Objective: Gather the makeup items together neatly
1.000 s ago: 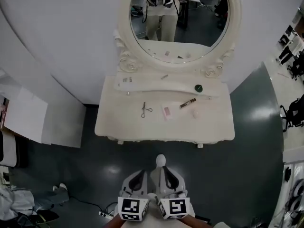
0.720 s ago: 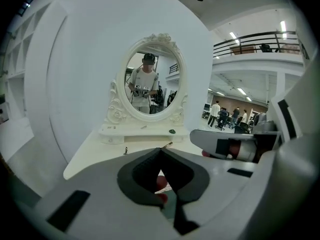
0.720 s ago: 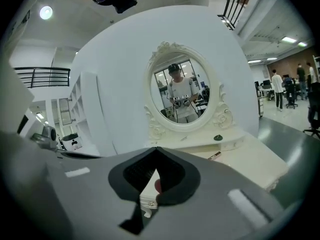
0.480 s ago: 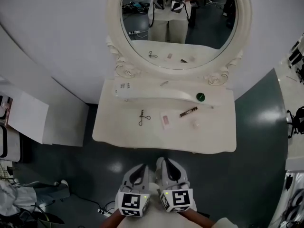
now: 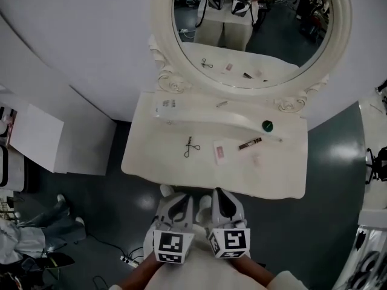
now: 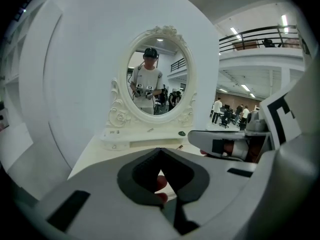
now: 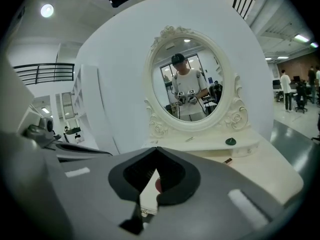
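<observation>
A: what's actually changing here? both grippers are looking the same to me

B: the person is walking up to the dressing table (image 5: 151, 162). A second back its front edge was sitting well ahead of the fingertips, now it's coming in just past them. The left gripper (image 5: 176, 197) and right gripper (image 5: 221, 196) are staying side by side, both sets of jaws fully closed with nothing in them

A: and the makeup?

B: nothing's getting touched yet. The eyelash curler (image 5: 191, 148) is lying ahead of the left fingers. The pink flat packet (image 5: 220, 151) is sitting straight ahead, between the two grippers. The brown-and-gold tube (image 5: 250, 144) and a small pale piece (image 5: 255, 159) are ahead of the right fingers, with the green-topped pot (image 5: 267, 125) further back on the raised shelf. They're all sitting apart, in the same spots on the table as before

A: so no gathering is happening

B: nope, I'm reading this as just the approach. I'm guessing those jaws will need opening before anything gets picked up
</observation>
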